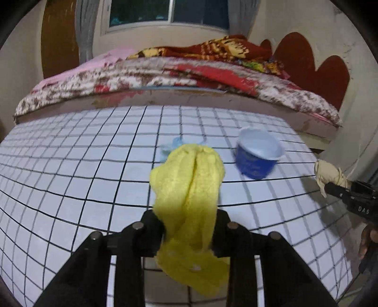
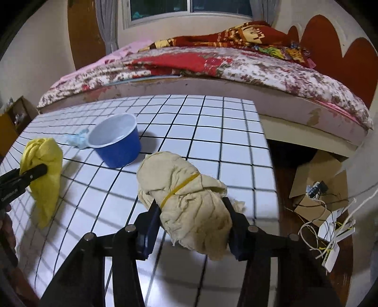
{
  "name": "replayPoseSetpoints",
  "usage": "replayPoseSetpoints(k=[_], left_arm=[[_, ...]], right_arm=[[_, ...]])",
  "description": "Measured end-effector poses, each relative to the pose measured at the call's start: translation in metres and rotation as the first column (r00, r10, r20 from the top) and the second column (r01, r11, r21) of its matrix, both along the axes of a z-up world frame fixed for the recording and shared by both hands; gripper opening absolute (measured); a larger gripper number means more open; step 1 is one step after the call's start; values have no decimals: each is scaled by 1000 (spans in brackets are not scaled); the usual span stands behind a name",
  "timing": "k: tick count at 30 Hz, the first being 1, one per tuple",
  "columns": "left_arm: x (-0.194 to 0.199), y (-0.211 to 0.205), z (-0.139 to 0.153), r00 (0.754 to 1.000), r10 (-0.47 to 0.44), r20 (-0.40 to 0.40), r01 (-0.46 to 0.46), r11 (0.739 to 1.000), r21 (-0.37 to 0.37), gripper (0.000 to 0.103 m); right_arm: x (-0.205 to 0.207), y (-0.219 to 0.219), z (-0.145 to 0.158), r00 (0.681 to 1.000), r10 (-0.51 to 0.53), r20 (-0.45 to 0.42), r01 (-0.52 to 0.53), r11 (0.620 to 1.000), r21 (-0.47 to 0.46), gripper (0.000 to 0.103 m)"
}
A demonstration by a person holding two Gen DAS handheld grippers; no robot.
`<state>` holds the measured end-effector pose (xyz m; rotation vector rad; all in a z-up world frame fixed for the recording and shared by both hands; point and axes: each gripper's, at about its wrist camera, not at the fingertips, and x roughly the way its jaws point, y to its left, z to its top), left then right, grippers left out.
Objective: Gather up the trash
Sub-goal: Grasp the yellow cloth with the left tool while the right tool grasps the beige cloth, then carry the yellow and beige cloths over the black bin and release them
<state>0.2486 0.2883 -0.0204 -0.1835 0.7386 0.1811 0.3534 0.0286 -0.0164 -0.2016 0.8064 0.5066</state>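
Left gripper (image 1: 189, 232) pinches the yellow cloth (image 1: 186, 189), pads pressed into its middle; cloth ends droop on both sides, lifted clear of the table, nearer than the blue cup (image 1: 257, 155). Right gripper (image 2: 192, 226) clamps the beige rag bundle (image 2: 186, 205), tied with a yellow rubber band (image 2: 179, 187), also nearer than the cup and to its right.

Both pieces look soft and light, they crush under the pads, so a grip at mid-bulk is safest; loose ends may snag. The cup looks thin and light, easily tipped or dented; take it by the rim. Just left of the cup sits a pale blue crumpled scrap (image 2: 78, 139), maybe tissue, blurred.

Table (image 1: 70, 165) is white with a black grid, looks smooth and hard. Beyond the cup: a bed (image 2: 236, 70) with floral covers, then a window (image 2: 189, 7). Floor to the cup's right holds cardboard and wires (image 2: 326, 212).
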Motion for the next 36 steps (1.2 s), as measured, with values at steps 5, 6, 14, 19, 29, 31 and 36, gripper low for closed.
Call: replayPoseSetpoints(k=[5,6,14,19,29,31,36], left_arm=[[-20,-26,18,998,-48,49,47,998,29,33],[-23,-28,19,997,-54,52,53,998,32,33],[-51,-77,38,987,-136,87,132,990,52,33],[-67,-112,49,974,-197,110,191,980,60,33],[-93,-186,59,944,-295,144,294,955,33,33],[-96,-199,58,939,-312,142,311,950,27,33],[-103,-238,54,919,-372,127,371,928,31,33]], right_arm=[[-29,-34,20,999,-30,29,28,998,56,51],[-36,-41,24,999,-35,36,32,997,68,51],[-84,-90,45,995,-54,86,45,995,94,51],[-119,-130,61,990,-78,120,63,990,125,51],[-174,-201,73,971,-163,175,132,976,174,51],[-181,-214,71,967,-183,177,151,972,181,51],[-191,-243,66,963,-214,163,183,965,185,51]])
